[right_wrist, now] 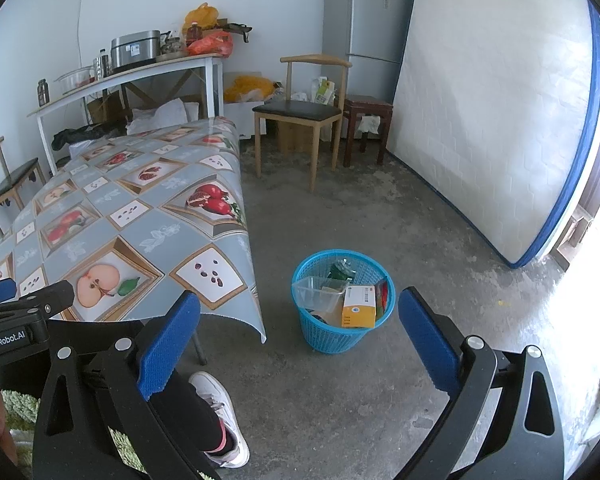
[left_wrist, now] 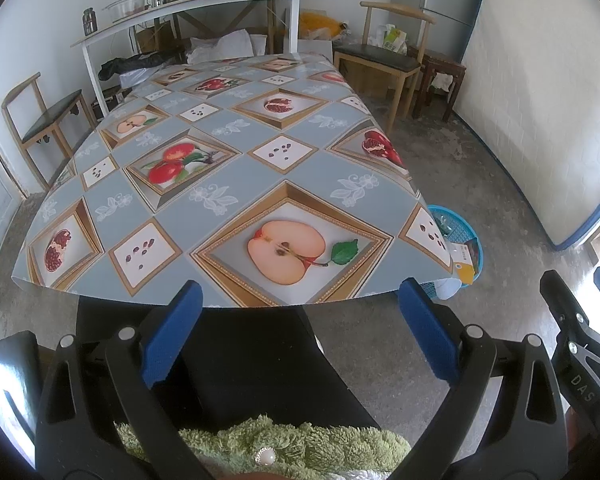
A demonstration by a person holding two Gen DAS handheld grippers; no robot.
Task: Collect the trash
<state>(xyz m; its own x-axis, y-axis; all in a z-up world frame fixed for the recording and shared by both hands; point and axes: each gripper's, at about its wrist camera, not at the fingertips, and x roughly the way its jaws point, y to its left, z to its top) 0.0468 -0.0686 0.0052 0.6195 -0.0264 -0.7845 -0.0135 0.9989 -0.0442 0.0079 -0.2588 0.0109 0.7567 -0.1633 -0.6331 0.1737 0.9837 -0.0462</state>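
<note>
While both grippers gape empty, only the right wrist view shows the basket's [right_wrist: 332, 320] trash [right_wrist: 358, 306].

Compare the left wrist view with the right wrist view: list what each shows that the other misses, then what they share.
Left wrist only: the table's whole bare top.

Right wrist only: the blue basket's contents, namely a clear plastic tub and a yellow box, plus a white sneaker.

Shared: the tablecloth, the basket, the mattress, and both open grippers, left and right.

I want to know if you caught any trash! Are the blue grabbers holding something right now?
No, nothing is held. The left gripper and the right gripper both stand open with empty gaps. The trash sits in the blue basket.
</note>
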